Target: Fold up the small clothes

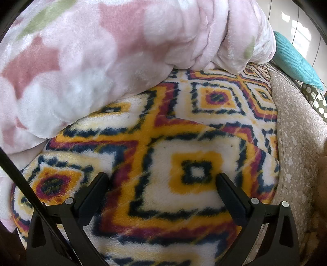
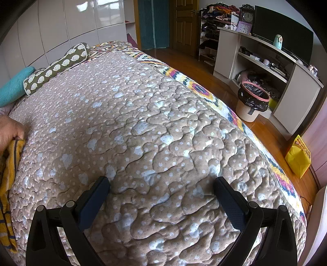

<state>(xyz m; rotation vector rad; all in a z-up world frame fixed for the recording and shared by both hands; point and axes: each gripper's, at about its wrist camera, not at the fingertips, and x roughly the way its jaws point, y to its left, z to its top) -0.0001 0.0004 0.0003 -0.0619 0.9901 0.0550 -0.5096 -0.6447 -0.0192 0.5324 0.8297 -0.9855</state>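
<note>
While both the left gripper (image 1: 161,180) and right gripper (image 2: 161,183) hang wide open and empty above the bed (image 2: 143,114), folding seems unstarted: a bare hand (image 2: 10,131) holds the yellow striped garment (image 2: 9,163) bunched at the quilt's edge.

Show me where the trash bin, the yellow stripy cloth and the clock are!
trash bin (image 2: 246,111): right wrist view, on its ribbed cream wall.
yellow stripy cloth (image 2: 10,163): right wrist view, left edge, on its yellow fabric under the hand.
clock (image 2: 247,16): right wrist view, on its round white face.
</note>
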